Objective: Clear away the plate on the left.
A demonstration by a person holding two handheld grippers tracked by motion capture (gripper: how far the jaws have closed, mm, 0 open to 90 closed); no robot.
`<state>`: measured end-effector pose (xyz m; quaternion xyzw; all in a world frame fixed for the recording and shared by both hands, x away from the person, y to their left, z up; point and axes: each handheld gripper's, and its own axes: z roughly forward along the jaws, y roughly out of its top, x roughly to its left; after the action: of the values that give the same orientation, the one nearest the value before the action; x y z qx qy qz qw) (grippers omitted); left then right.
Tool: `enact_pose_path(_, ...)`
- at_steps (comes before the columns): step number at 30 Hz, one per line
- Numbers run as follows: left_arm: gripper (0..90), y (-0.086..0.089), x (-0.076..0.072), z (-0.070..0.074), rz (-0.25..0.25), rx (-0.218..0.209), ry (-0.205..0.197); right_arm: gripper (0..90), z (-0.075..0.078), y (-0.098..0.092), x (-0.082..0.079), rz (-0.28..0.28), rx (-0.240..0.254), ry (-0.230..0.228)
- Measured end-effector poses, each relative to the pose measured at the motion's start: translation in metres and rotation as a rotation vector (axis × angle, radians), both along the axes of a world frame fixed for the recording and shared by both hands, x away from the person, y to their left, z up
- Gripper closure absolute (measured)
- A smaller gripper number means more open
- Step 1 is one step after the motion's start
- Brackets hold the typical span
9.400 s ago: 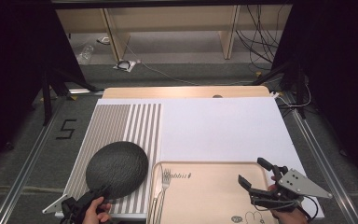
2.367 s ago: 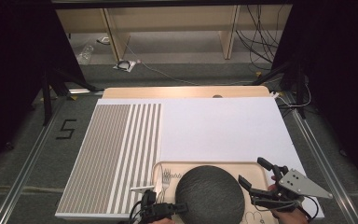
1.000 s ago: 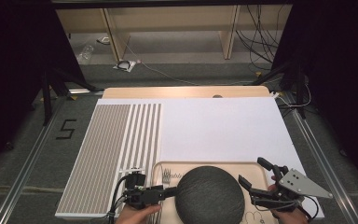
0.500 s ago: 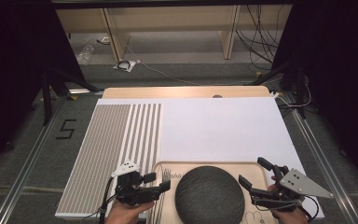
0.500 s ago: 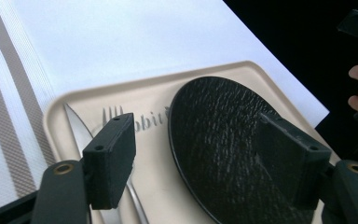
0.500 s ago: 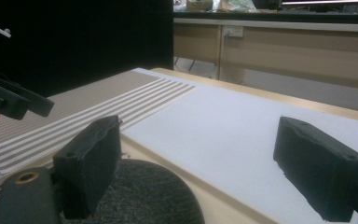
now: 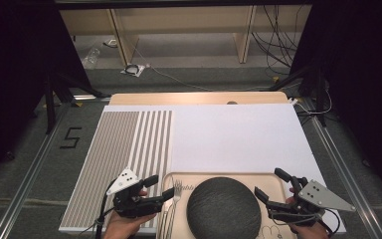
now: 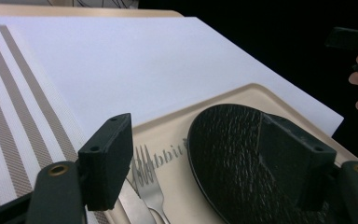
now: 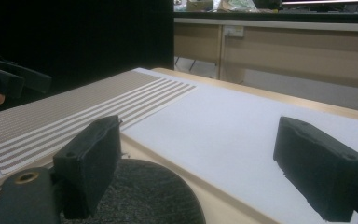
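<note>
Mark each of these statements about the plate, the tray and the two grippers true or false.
1. The dark plate lies on the beige tray. True.
2. The left gripper is shut on the plate. False: its jaws are open, left of the plate, holding nothing.
3. A fork lies on the tray, left of the plate. True.
4. The plate rests on the striped mat. False: it is on the tray.
5. The right gripper is open. True.

Overhead forward-down view; two low tongs views sharing plate (image 7: 223, 206)
</note>
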<state>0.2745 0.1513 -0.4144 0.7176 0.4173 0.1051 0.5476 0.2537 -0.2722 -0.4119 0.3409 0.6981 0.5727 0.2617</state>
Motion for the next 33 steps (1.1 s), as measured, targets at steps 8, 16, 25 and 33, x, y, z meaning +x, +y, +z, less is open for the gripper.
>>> enact_pose_path(8,25.2,0.006,0.0,-0.001,0.007,0.002,-0.049,15.8,0.0,0.0,0.0,0.005,0.003,0.0)
enact_pose_path(16,24.0,0.008,-0.003,-0.002,0.003,0.04,-0.113,15.7,0.0,0.0,0.0,0.007,0.004,0.0)
enact_pose_path(25,23.5,0.015,-0.003,-0.002,0.028,0.026,-0.14,15.7,0.0,0.0,0.0,0.009,0.01,0.008)
enact_pose_path(33,22.6,0.019,-0.003,-0.004,0.027,0.022,-0.173,15.7,0.0,0.001,0.0,0.011,0.01,0.005)
